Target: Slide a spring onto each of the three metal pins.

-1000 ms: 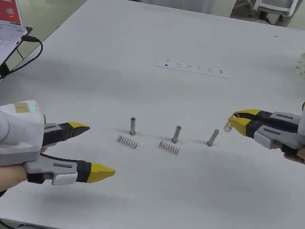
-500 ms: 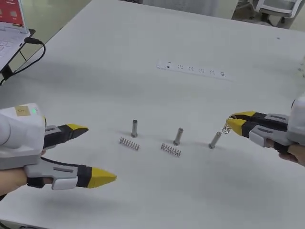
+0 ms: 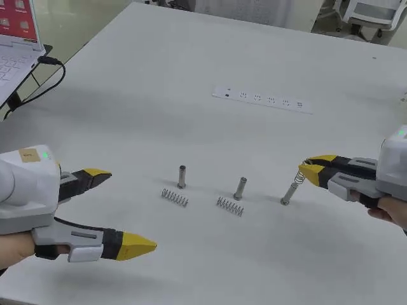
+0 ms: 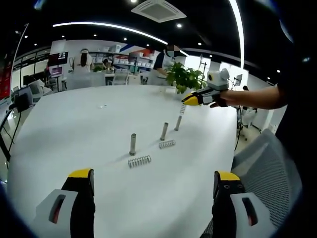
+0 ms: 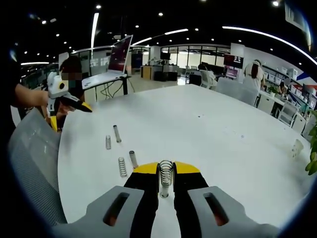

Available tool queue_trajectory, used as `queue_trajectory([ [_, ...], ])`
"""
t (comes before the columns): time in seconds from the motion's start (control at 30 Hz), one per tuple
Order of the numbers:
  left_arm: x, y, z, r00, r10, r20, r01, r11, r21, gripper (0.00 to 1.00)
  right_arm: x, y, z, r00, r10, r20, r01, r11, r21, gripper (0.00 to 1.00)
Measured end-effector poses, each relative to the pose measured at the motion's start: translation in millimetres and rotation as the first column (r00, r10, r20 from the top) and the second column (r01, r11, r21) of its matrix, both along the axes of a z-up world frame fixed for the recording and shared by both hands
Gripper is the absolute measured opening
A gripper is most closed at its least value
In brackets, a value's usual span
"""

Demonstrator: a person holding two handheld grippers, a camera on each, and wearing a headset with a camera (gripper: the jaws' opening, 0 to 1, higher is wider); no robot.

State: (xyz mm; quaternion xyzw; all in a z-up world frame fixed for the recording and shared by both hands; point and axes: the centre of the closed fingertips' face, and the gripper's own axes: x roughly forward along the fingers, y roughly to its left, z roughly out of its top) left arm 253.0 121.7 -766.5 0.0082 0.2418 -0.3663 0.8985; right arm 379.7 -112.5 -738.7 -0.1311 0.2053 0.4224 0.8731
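Lowered since a second ago, the right gripper (image 3: 310,170) pinches a spring (image 3: 301,176) over the leaning pin (image 3: 289,192) just below its tips. Match the coil's axis to that lean before releasing. Farther off stand two bare pins (image 3: 240,188); the left gripper (image 3: 124,208) hangs spread.

A white power strip (image 3: 262,100) lies flat on the table (image 3: 159,82); an open laptop (image 3: 14,44) stands beside its left edge, a black cable (image 3: 49,61) plugged in.

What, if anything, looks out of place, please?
Nothing odd: the left spring and middle spring lie beside the left pin and middle pin; the right claw holds the third spring near the right pin.
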Motion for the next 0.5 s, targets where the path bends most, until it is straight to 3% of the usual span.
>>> queue_trajectory([
  [0.5, -3.5, -1.1, -1.5, 1.000, -0.009, -0.008, 0.010, 1.000, 0.005, 0.98, -0.1, 0.0, -4.2, 1.000, -0.003, -0.010, 0.003, 1.000, 0.001, 0.08],
])
